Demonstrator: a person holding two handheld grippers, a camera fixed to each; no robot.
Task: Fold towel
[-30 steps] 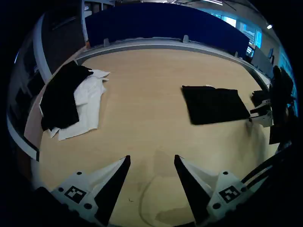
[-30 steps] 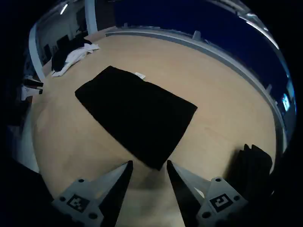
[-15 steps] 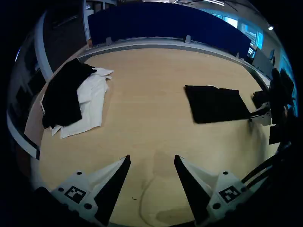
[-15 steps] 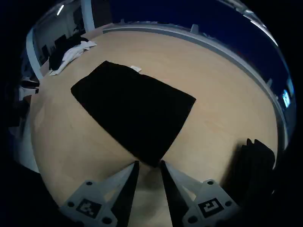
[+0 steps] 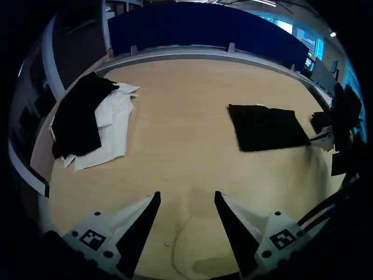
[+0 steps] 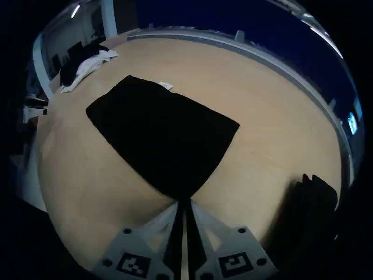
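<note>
In the right gripper view the black towel (image 6: pixel 163 135) is lying flat on the wooden table (image 6: pixel 270 121). It is taking up the middle of the frame, with one corner pointing toward the bottom centre. The right gripper (image 6: pixel 183 201) is sitting at that corner, its jaws pressed almost together and pinching the corner's tip. A dark bundle (image 6: pixel 313 200) is resting at the lower right, apart from the towel.

In the left gripper view the left gripper (image 5: pixel 186 193) is hovering over bare table at the bottom of the frame, its jaws spread wide and holding nothing. There the towel is lying at the middle right, well apart from this gripper. A pile of black and white cloths (image 5: pixel 93 121) is lying at the upper left.
</note>
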